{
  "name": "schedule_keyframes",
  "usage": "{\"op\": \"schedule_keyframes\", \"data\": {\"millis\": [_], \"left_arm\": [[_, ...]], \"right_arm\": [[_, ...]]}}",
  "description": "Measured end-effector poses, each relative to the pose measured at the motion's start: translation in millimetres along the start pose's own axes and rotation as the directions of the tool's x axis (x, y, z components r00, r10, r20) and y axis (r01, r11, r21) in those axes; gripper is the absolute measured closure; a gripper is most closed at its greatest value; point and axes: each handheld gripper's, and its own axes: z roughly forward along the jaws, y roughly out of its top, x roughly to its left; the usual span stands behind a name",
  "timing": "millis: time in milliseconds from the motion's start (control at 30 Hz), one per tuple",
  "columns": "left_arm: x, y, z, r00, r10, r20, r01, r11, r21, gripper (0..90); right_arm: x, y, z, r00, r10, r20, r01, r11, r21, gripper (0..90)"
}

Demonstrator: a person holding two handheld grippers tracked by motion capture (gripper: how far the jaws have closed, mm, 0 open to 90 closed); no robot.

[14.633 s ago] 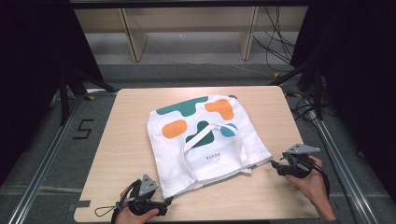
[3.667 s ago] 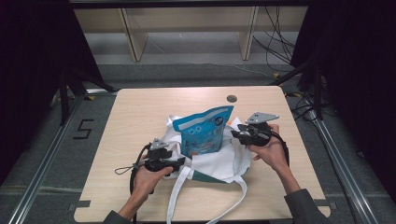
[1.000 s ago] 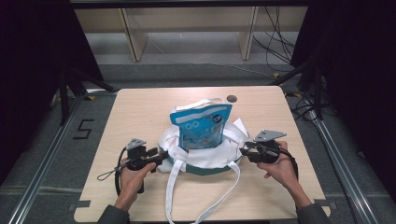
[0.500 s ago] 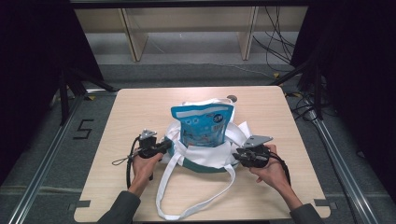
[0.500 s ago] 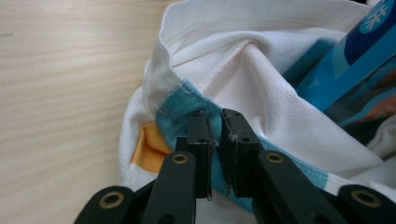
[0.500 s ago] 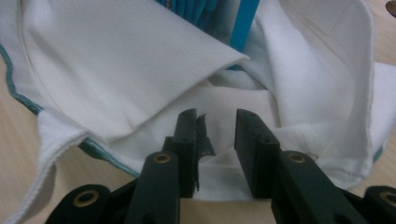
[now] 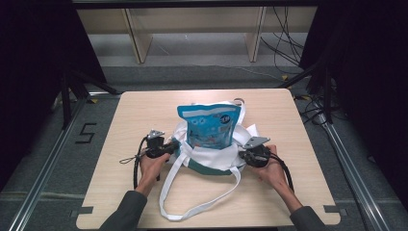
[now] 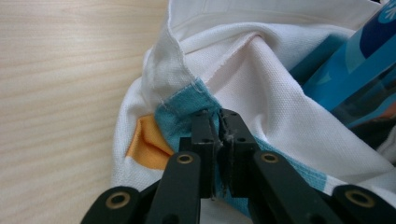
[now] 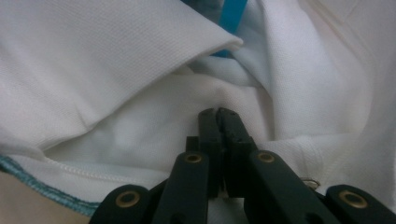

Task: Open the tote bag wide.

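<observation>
Grippers have closed in since half a second ago: left gripper point(image 7: 166, 148) and right gripper point(image 7: 248, 156) each pinch the bag point(image 7: 211, 156) cloth, jaws pressed together on it. Pouch point(image 7: 209, 126) stands inside, mid-table, so probably bagging nears done. Table point(image 7: 144, 106) is pale wood; dark room, shelves point(image 7: 192, 24) far.

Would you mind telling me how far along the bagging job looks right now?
Done: the blue snack pouch stands upright inside the white tote bag. In hand: the left tool and right tool are each shut on the bag's cloth at opposite sides. Left: pulling the bag's rim up around the pouch, which is largely exposed, and tidying the loose strap.
</observation>
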Motion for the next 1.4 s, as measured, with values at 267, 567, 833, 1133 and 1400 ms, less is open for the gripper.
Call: {"op": "schedule_keyframes", "data": {"millis": [267,567,833,1133,1400], "left_arm": [[9.6,8.6,10.8,0.9988,-0.047,0.014,0.048,0.9979,-0.044,82.9],[12.9,18.4,-29.8,0.9946,-0.093,0.046,0.097,0.9904,-0.098,56.0],[-10.6,12.8,-67.6,0.9951,0.022,0.097,-0.014,0.997,-0.077,39.0],[-37.8,-19.1,-96.0,0.9885,0.096,0.117,-0.087,0.993,-0.079,26.9],[-43.0,-37.8,-106.0,0.9864,0.113,0.12,-0.104,0.9915,-0.079,19.8]], "right_arm": [[-12.1,7.5,11.8,0.9984,0.052,0.019,-0.052,0.999,-0.017,88.7],[-24.8,13.7,-26.3,0.9908,0.135,-0.017,-0.136,0.982,-0.132,71.9],[-31.8,4.6,-60.4,0.9827,0.184,-0.019,-0.184,0.962,-0.199,56.5],[-23.2,-7.4,-71.3,0.975,0.217,-0.046,-0.222,0.953,-0.205,46.5],[-16.1,-14.6,-80.0,0.9744,0.221,-0.043,-0.225,0.952,-0.209,43.2]]}}
